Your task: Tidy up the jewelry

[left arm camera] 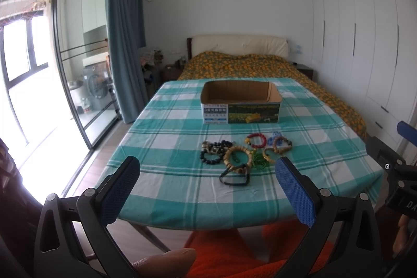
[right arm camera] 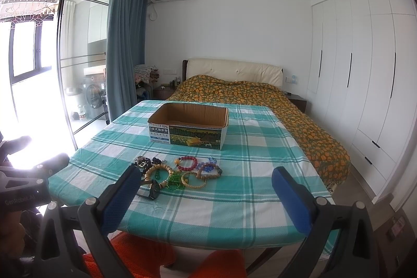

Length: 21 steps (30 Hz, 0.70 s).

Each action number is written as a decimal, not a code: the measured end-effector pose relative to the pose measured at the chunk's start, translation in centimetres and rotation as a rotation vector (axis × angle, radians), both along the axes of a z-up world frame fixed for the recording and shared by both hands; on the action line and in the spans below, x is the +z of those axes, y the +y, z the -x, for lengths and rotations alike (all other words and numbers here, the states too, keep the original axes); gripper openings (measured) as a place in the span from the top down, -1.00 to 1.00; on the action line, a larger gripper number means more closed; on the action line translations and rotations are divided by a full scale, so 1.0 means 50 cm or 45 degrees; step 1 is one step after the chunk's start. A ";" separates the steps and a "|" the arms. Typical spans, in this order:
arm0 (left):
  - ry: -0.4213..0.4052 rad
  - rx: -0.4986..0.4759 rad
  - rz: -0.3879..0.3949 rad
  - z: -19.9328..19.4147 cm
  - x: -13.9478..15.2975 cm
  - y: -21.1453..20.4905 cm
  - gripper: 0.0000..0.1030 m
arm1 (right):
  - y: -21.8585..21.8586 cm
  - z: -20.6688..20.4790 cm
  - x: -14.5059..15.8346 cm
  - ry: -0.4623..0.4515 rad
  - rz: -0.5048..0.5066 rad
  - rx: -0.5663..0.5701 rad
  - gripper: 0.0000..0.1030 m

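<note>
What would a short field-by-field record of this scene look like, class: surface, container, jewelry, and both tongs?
surface: table with teal checked cloth
container: open cardboard box, nothing visible inside, standing behind the jewelry
jewelry: cluster of bracelets on the cloth, including a red bead bracelet and a black bead bracelet
nearest item: dark watch
left tongs: open, holding nothing
right tongs: open, holding nothing
progress: no jewelry boxed yet

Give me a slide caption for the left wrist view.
Open left gripper faces jewelry pile and empty cardboard box on checked tablecloth.
</note>
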State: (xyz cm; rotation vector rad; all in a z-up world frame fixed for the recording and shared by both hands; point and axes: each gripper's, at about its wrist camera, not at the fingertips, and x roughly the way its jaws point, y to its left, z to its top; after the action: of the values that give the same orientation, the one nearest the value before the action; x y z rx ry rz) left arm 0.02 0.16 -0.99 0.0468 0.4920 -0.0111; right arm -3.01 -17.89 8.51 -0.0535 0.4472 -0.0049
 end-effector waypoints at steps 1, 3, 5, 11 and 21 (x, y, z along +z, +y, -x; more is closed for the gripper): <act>0.001 -0.001 0.000 0.001 0.000 0.001 -0.99 | 0.000 0.000 0.001 0.000 0.001 -0.001 -0.98; 0.002 -0.001 0.000 0.002 -0.002 0.001 -0.99 | 0.002 0.002 -0.007 0.001 0.002 -0.001 -0.98; 0.002 -0.001 -0.001 0.001 -0.002 0.000 -0.99 | 0.002 0.003 -0.007 0.000 0.002 -0.001 -0.98; 0.003 -0.002 -0.003 0.000 0.000 0.000 -0.99 | 0.001 0.001 -0.006 0.003 0.000 -0.001 -0.98; 0.003 0.000 -0.004 -0.001 0.000 0.000 -0.99 | 0.001 0.002 -0.005 0.004 -0.001 -0.002 -0.98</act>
State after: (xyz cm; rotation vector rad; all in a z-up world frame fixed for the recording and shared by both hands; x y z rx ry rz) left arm 0.09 0.16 -1.01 0.0496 0.4944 -0.0104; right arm -3.09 -17.84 8.24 -0.0524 0.4502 -0.0059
